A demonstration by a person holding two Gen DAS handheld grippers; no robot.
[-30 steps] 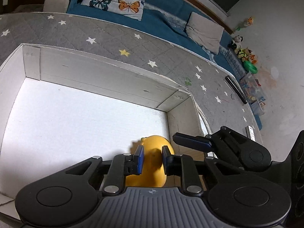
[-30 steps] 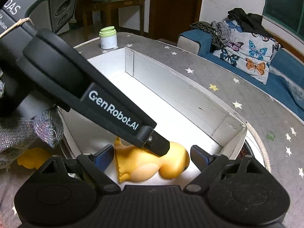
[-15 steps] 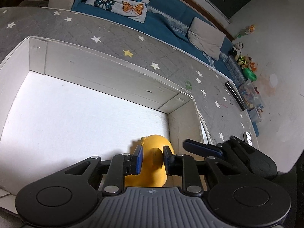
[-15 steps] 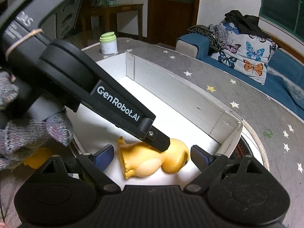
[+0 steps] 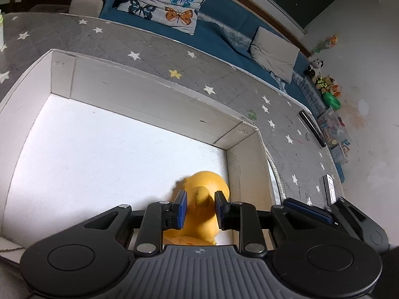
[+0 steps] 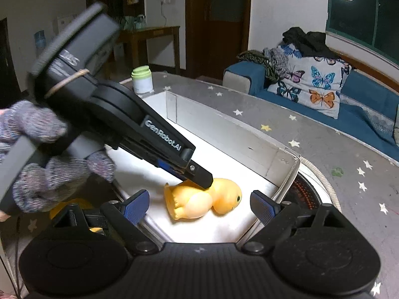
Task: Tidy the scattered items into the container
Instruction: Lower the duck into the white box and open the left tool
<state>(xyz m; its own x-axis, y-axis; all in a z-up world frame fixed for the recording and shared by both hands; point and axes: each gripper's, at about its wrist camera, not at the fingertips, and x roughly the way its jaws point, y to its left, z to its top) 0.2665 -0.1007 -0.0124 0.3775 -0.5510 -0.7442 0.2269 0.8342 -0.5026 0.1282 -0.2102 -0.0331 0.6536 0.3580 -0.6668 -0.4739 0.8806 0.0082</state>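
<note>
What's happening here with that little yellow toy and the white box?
A person with a gripping tool in each hand is tidying toys into the white box. The left tool has its fingers on either side of the yellow toy, which lies on its side on the box floor near a corner. The right tool hangs open beside it, holding nothing. Another yellow item waits outside the box.

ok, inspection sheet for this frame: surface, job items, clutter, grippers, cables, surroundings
Surface: grey star-print table cover.
Job's things: yellow toy lies on its side in the white box, near a corner; second yellow item outside the box, mostly hidden.
Clutter: green-lidded jar; black bar near the table edge.
Grippers: left gripper fingers on either side of the toy, contact unclear; right gripper open, empty.
Cables: white cord beside the box.
Surroundings: blue sofa, butterfly pillow.
</note>
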